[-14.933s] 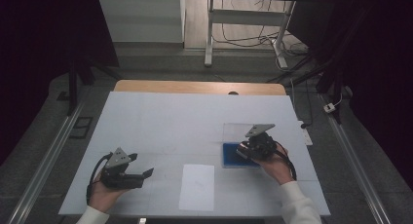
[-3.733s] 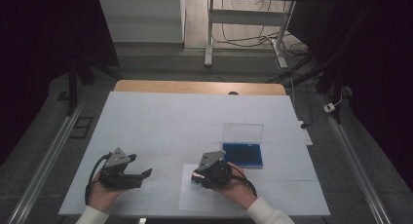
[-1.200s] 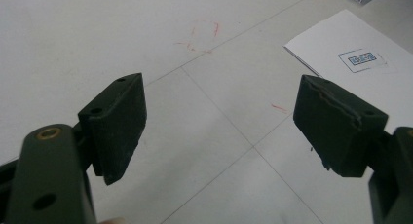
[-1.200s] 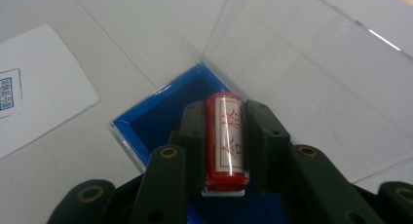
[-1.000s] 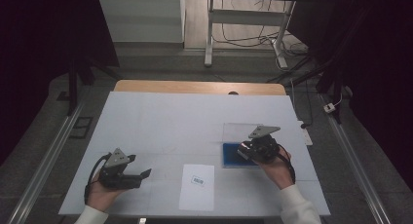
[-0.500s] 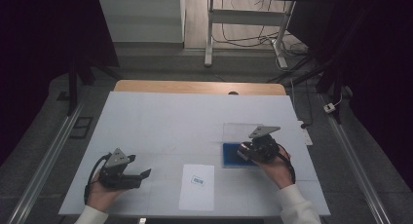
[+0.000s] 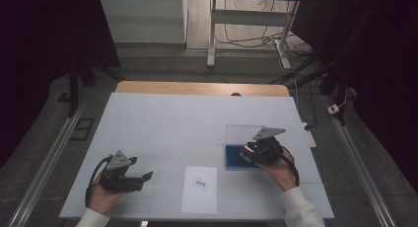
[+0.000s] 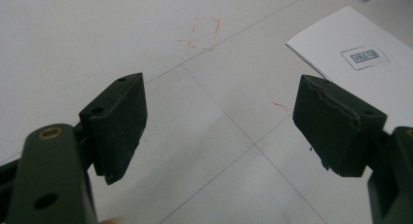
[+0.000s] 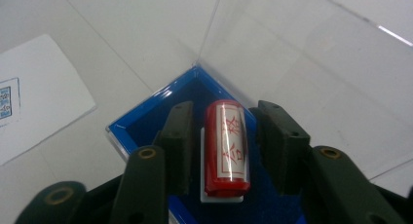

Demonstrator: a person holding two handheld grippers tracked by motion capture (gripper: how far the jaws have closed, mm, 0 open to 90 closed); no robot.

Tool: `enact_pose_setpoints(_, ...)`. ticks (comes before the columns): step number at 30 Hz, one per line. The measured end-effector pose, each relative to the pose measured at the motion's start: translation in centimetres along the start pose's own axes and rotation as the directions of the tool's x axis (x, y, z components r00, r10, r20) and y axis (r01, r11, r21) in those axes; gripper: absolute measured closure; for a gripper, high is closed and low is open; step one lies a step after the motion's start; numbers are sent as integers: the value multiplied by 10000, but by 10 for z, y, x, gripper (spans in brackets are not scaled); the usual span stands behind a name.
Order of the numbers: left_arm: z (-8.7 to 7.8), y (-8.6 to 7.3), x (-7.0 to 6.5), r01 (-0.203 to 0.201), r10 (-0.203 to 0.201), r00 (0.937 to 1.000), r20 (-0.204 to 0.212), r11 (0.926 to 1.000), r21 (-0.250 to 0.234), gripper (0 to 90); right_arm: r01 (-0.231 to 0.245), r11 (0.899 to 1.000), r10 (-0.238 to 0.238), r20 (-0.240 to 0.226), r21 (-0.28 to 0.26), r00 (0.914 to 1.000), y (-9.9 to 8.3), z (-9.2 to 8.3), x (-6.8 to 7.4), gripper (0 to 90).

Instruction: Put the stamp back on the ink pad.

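A red cylindrical stamp (image 9: 226, 146) with a white label lies on a white rest in the blue case (image 9: 146, 126). My right gripper (image 9: 224, 109) straddles it; its jaws have just been opening and a gap shows on each side of the stamp. In the high view that right gripper (image 7: 245, 154) hovers over the blue case (image 7: 232, 162) at the right. A white sheet (image 7: 199, 189) with a small blue printed mark lies at the front middle. My left gripper (image 7: 145, 176) rests at the front left, open and empty, its jaws wide apart (image 8: 219, 102).
The case's clear lid (image 7: 241, 134) stands open behind the blue tray, also seen close up (image 9: 302, 63). The sheet's corner (image 8: 360, 73) lies ahead of the left gripper. The white table top (image 7: 172, 123) has faint red scribbles (image 8: 204, 31).
Since several seconds ago my right hand has gone from the sheet to the blue case, and the sheet carries a blue mark. Over the last second neither hand has shifted.
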State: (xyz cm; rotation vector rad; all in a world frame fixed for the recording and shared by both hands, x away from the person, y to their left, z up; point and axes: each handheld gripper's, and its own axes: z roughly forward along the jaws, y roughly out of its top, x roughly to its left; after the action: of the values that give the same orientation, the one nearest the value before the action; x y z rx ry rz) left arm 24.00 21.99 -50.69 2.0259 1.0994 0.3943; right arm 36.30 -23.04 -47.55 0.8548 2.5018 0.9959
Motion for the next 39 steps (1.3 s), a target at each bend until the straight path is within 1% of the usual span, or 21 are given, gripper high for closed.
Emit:
enact_pose_setpoints(3,0,0,0,-5,5,10000,8,10000,-9,205,-36,9999,36,31,-136,10000,1,-2,1,538)
enact_pose_setpoints(8,-1,0,0,-8,8,10000,5,10000,-21,205,41,9996,-38,101,-286,9999,1,-4,1,508)
enact_pose_setpoints(9,-1,0,0,-1,1,10000,6,10000,-24,205,-20,9995,23,71,-329,10000,1,-4,2,502)
enact_pose_setpoints(13,-1,0,0,-12,12,10000,-6,10000,-29,205,18,9982,-14,57,-594,10000,0,-9,3,484)
enact_pose_setpoints(16,-1,0,-1,-27,27,10000,10,10000,-29,206,79,9972,-69,134,-741,9999,-1,-15,3,467)
enact_pose_setpoints(17,-1,0,-1,-49,49,10000,14,10000,-21,205,30,9964,-23,83,-851,10000,-2,-15,4,461)
enact_pose_setpoints(20,-1,0,-2,-75,75,10000,35,10000,-36,205,37,9950,-25,125,-1000,9999,-5,-19,5,449)
enact_pose_setpoints(21,-1,0,-2,-76,76,10000,37,10000,-41,206,120,9952,-103,173,-971,9998,-6,-21,5,447)
enact_pose_setpoints(31,-2,-3,-6,-167,167,9998,57,9998,-49,205,213,9908,-186,216,-1334,9996,-24,-37,10,403)
enact_pose_setpoints(39,-3,-6,-9,-188,189,9998,33,9997,-173,205,278,9868,-211,432,-1596,9988,-46,-51,13,384)
